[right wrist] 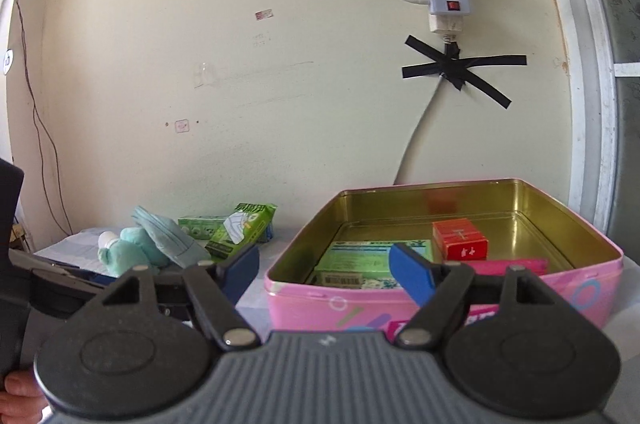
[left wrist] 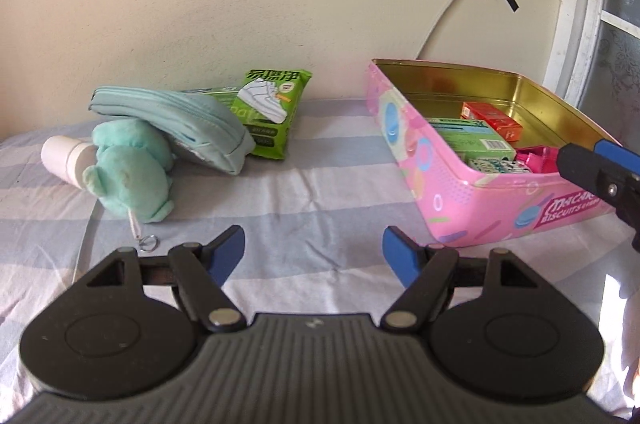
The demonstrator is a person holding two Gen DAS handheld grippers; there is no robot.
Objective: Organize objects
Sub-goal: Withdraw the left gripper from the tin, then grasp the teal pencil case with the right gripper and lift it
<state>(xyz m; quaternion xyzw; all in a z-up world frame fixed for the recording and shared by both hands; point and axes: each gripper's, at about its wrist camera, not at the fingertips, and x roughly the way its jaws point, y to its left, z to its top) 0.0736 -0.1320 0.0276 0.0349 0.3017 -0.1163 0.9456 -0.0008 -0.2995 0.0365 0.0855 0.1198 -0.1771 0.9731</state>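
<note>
The pink tin (left wrist: 460, 192), right of the left gripper's fingers (left wrist: 228, 252), reads "BISCUITS" under a partly hidden word starting "MACAR". The green pack (left wrist: 272, 112) ahead-left carries large Chinese characters.

The left wrist camera looks down over the bed (left wrist: 304, 184) toward the wall; the right wrist camera faces more level, close behind the pink biscuit tin (right wrist: 440, 300). Both share tin, teal pouch (left wrist: 180, 120) and wall.

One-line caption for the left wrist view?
Open left hand-held gripper faces teal plush toy and open pink biscuit tin.
</note>
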